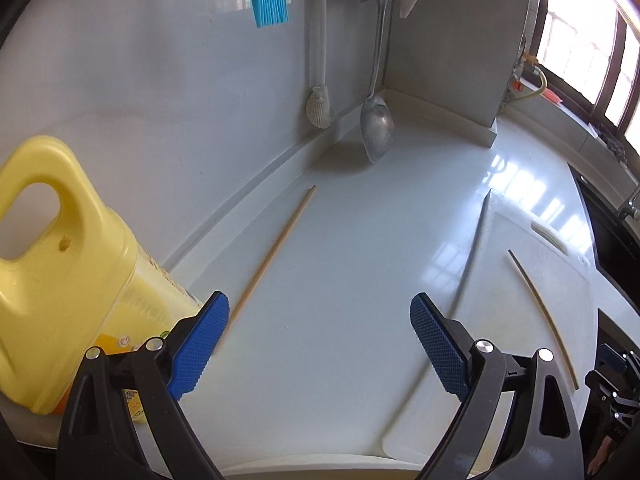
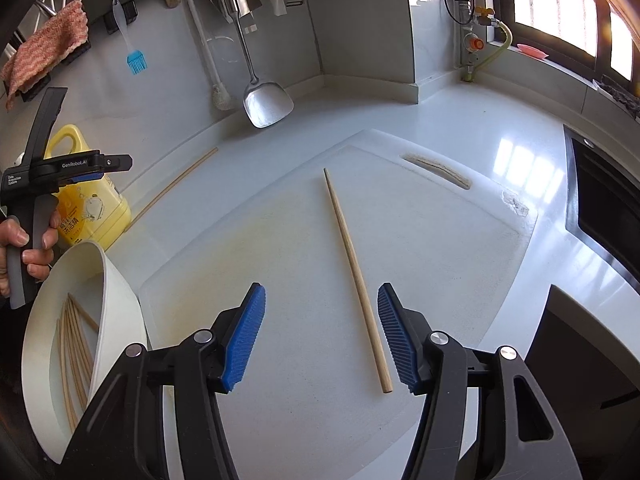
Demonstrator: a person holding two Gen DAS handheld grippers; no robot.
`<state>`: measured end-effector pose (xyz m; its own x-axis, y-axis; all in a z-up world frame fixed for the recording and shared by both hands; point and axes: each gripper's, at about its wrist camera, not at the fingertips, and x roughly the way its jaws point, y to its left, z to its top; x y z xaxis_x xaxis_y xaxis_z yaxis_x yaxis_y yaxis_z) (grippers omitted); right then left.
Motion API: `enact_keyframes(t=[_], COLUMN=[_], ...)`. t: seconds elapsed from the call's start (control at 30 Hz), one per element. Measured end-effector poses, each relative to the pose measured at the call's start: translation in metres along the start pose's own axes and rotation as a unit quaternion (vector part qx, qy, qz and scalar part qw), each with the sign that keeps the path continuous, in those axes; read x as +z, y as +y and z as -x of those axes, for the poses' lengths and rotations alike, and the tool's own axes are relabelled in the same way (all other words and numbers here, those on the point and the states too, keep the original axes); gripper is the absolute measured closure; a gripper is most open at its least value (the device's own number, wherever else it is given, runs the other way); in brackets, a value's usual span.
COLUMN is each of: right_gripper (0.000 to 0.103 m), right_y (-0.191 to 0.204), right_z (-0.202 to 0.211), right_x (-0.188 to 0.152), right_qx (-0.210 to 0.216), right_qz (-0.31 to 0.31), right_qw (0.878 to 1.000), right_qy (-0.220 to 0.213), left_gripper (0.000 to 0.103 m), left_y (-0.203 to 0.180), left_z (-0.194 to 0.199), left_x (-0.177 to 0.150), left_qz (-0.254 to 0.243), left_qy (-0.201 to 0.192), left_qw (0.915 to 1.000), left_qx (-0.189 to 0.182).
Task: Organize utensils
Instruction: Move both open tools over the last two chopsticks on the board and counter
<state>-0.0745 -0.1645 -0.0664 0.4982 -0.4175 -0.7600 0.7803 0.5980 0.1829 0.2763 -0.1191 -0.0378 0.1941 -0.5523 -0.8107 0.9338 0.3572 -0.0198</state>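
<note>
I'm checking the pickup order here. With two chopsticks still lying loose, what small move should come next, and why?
Probably lower the right gripper and close on the chopstick on the cutting board: its jaws stand open with the thick end lying between them, and nothing is held. The white container beside it already holds several sticks. The chopstick by the wall lies beside the open left gripper.

Pale wooden chopstick (image 2: pixel 356 276) lies on the white cutting board (image 2: pixel 280 240) ahead of the right hand-held gripper (image 2: pixel 322 336), whose black frame carries ribbed blue pads (image 2: pixel 244 340). Left of it: yellow oil jug (image 2: pixel 94 204), white container (image 2: pixel 116 300), pink-and-white mottled cloth (image 2: pixel 48 48), light-blue brush (image 2: pixel 137 62).
</note>
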Motion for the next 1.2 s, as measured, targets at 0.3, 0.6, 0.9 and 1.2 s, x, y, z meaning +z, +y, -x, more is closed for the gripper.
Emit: enact_keyframes(t=[0.3, 0.6, 0.9, 1.2], right_gripper=[0.047, 0.047, 0.047, 0.047], right_y=[0.011, 0.017, 0.015, 0.007], right_z=[-0.024, -0.039, -0.044, -0.048], right_x=[0.002, 0.003, 0.006, 0.005], right_qx=[-0.033, -0.033, -0.013, -0.004], right_qz=[0.002, 0.001, -0.002, -0.009], right_qw=[0.999, 0.999, 1.000, 1.000], right_qy=[0.002, 0.008, 0.021, 0.020], left_gripper=[0.014, 0.014, 0.014, 0.014], left_y=[0.002, -0.002, 0.003, 0.000], left_z=[-0.038, -0.060, -0.083, -0.088], left_x=[0.000, 0.002, 0.008, 0.021], left_qz=[-0.047, -0.078, -0.061, -0.092], left_qy=[0.017, 0.027, 0.101, 0.116], left_qw=[0.9987, 0.9961, 0.9896, 0.9869], left_qx=[0.005, -0.028, -0.082, -0.064])
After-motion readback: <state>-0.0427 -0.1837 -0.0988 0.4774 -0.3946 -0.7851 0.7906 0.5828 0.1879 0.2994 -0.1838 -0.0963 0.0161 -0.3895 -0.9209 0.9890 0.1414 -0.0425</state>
